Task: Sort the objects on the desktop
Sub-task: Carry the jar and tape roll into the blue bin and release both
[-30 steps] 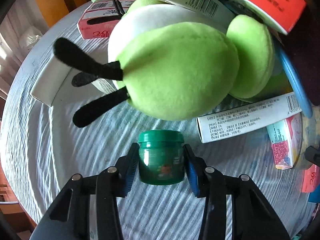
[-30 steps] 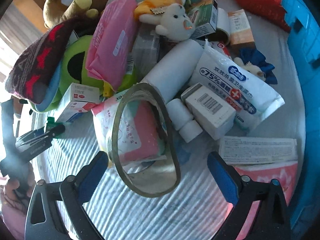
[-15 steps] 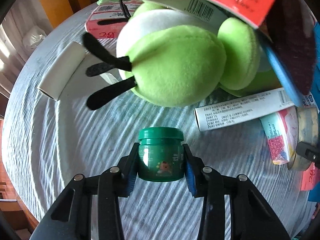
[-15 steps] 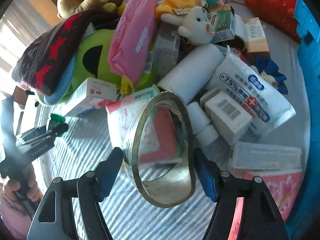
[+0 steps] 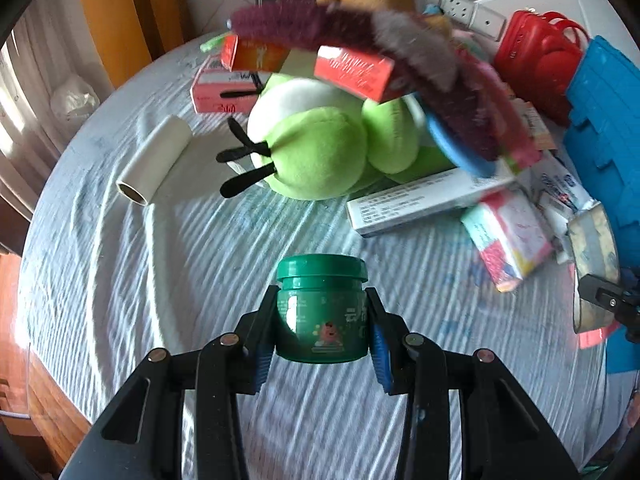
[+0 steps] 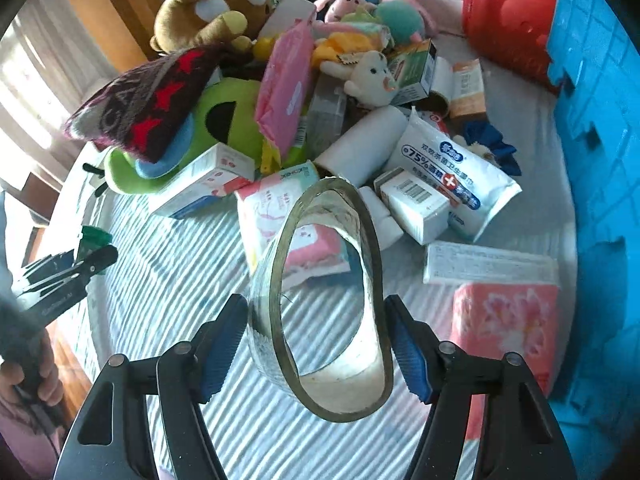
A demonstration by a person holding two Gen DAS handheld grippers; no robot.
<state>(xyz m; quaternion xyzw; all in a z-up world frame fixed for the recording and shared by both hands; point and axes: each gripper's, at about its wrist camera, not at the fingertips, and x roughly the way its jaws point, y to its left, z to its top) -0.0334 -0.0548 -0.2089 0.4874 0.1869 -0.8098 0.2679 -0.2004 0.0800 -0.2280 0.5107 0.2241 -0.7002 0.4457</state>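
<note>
My left gripper [image 5: 322, 336] is shut on a small green jar [image 5: 322, 308] with a green lid, held upright above the striped cloth. My right gripper [image 6: 316, 344] is shut on a clear tape roll [image 6: 324, 300], held on edge above the cloth. The tape roll also shows at the right edge of the left wrist view [image 5: 594, 248]. The left gripper and jar show at the left of the right wrist view [image 6: 84, 252].
A pile fills the table's far half: green plush [image 5: 320, 152], brown bear [image 6: 208, 12], knit hat [image 6: 148, 100], wipes pack [image 6: 452, 168], boxes, a pink tissue pack [image 6: 508, 320]. A white roll [image 5: 154, 160] lies left. Red basket [image 6: 508, 12] and blue crate [image 6: 600, 160] stand right.
Both grippers have risen and pulled back from the pile. The left lifted the green jar off the cloth. The right gripper closed on the tape roll and lifted it.
</note>
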